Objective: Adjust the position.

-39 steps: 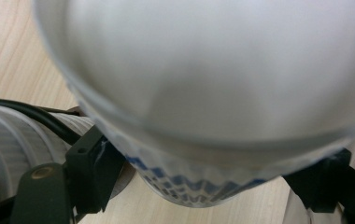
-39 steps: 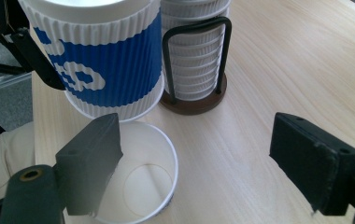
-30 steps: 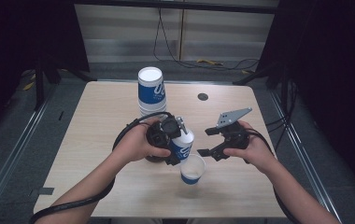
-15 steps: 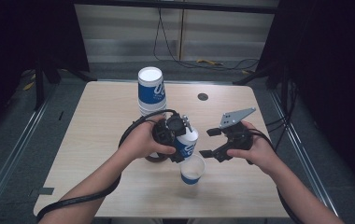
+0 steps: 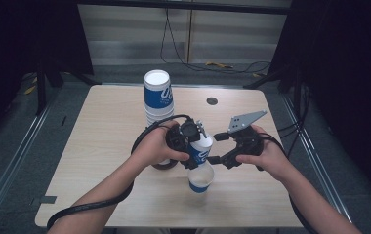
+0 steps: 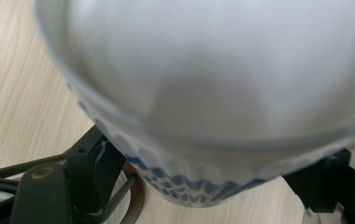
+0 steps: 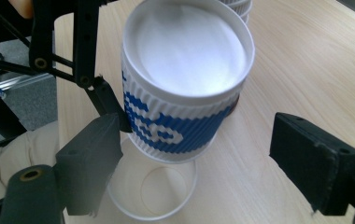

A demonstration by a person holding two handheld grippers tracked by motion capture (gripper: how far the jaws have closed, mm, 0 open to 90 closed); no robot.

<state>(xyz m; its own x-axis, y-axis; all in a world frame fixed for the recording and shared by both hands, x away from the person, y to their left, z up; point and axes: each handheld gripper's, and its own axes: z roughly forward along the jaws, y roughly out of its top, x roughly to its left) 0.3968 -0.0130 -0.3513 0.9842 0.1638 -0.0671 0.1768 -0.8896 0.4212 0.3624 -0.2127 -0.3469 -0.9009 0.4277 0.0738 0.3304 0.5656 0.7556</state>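
My left gripper (image 5: 196,146) has carried the inverted cup (image 5: 201,147) rightward, pinched, above the upright cup (image 5: 200,178) at table centre. My right gripper (image 5: 216,147), at its three o'clock, stays spread around it.

Light wooden table (image 5: 100,146), cup stack (image 5: 158,100), upright cup (image 5: 200,179), dark ring (image 5: 165,165)
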